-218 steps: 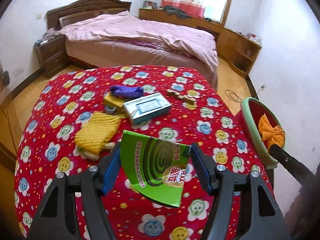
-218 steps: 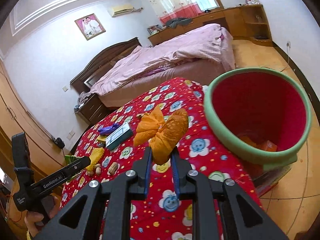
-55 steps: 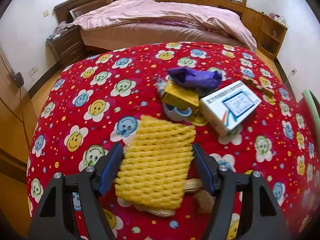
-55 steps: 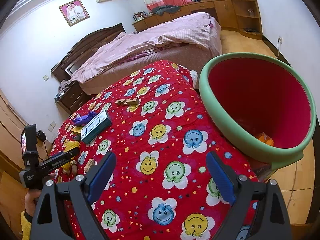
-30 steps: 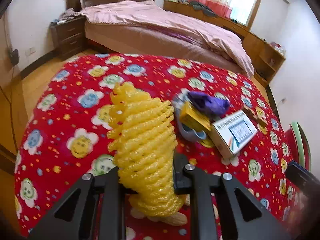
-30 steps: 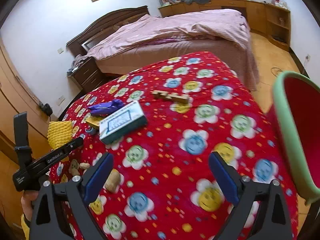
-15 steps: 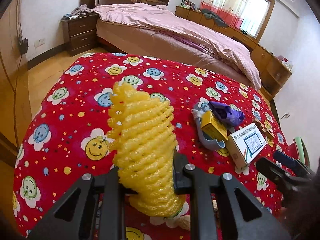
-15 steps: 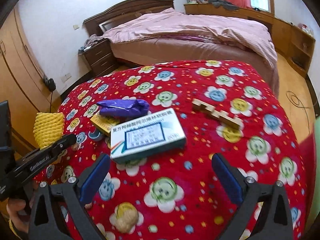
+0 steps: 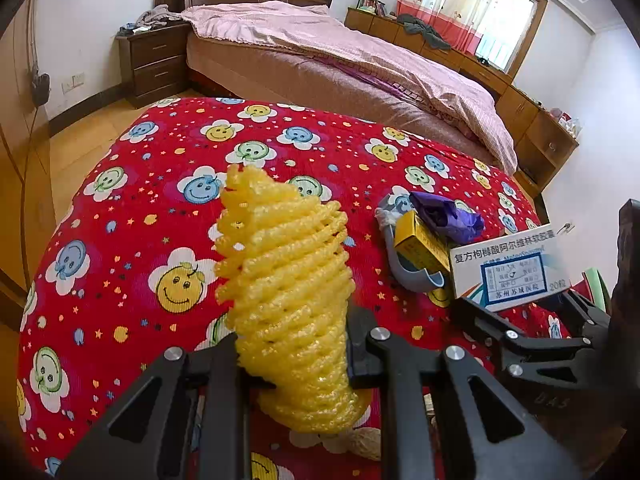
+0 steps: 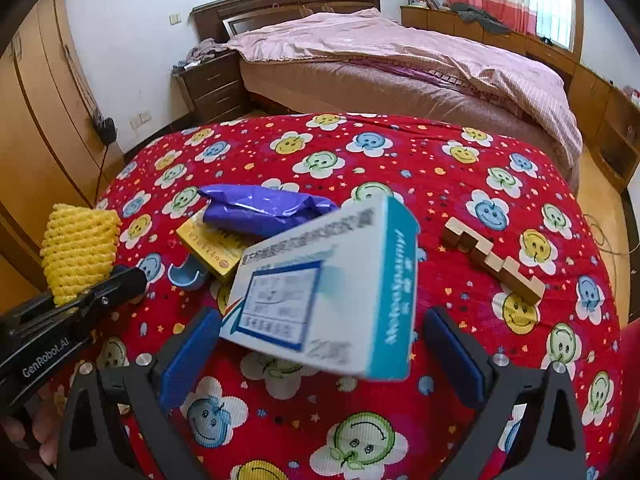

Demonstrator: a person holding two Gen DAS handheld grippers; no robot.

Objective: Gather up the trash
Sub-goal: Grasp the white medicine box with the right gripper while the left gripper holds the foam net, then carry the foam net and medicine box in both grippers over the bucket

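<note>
My left gripper is shut on a yellow foam net sleeve and holds it upright above the red smiley tablecloth; the sleeve also shows in the right wrist view. My right gripper is open, its blue pads on either side of a white and teal medicine box, not touching it. The box sits beside a yellow box, a purple wrapper and a grey-blue tape holder.
A notched wooden block lies on the cloth to the right. A peanut lies under the sleeve. The green bin rim shows at the far right. A bed and nightstand stand behind.
My right gripper has moved in over the medicine box, which now sits between its open fingers. My left gripper keeps the yellow sleeve raised and has shifted slightly.
</note>
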